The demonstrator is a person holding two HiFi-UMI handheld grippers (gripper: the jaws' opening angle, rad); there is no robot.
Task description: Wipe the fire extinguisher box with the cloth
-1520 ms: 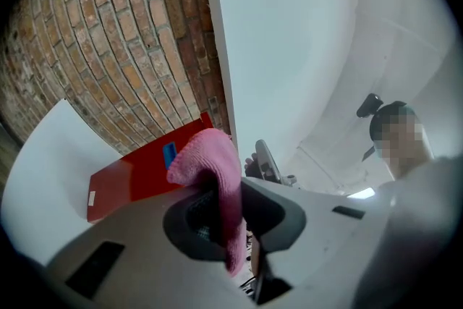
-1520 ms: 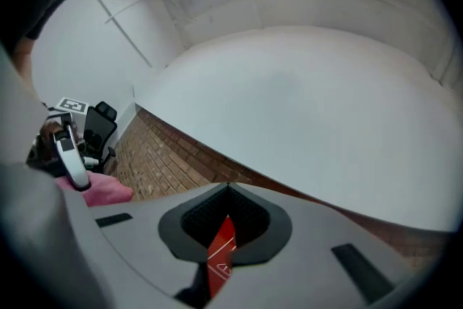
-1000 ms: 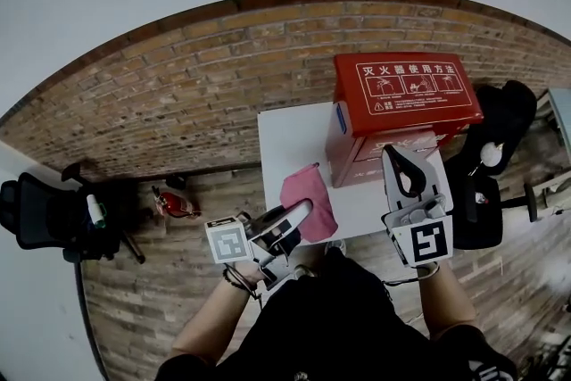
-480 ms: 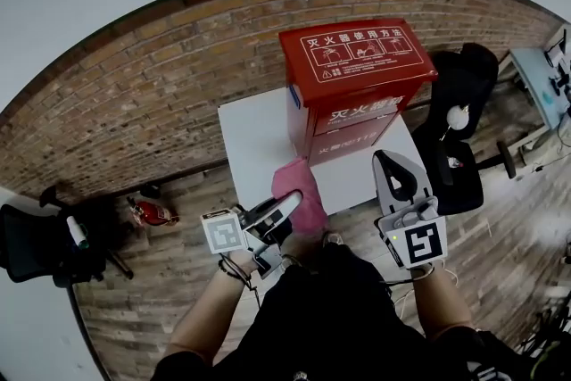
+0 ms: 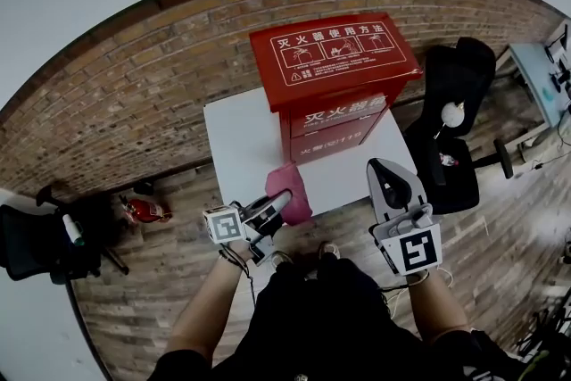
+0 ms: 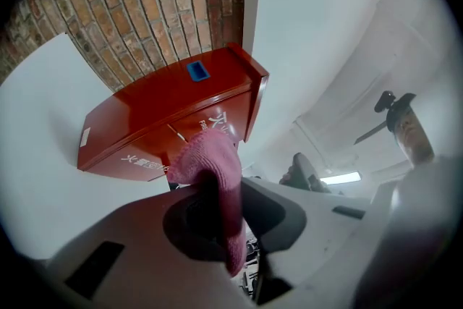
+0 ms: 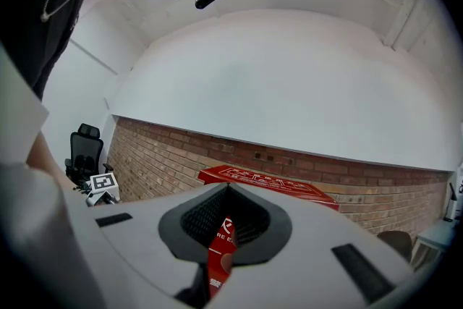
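The red box (image 5: 332, 65) stands upright on the white counter (image 5: 234, 131), toward its back edge, with the brick wall (image 5: 134, 103) behind it. Its flat lid carries white characters and small diagrams, and more white lettering runs across the front face. The left tongs (image 5: 276, 203) are clamped on the pink cloth (image 5: 292, 183). In the left gripper view the cloth is pinched between the two jaws, with a bunched fold standing up above them and a strip hanging down through the gap. From the head view the cloth sits at the counter's front edge, just in front of the box's lower front face; whether it touches the box cannot be told. The right tongs (image 5: 385, 166) hang over the counter's front right corner, to the right of the box and apart from it. Their jaws are drawn together to a thin slit with nothing gripped, and only a sliver of the red box shows through the slit. A black chair (image 5: 453, 125) stands right of the counter. On the floor to the left lies a small red extinguisher (image 5: 144, 211), and farther left is another dark chair (image 5: 36, 244).
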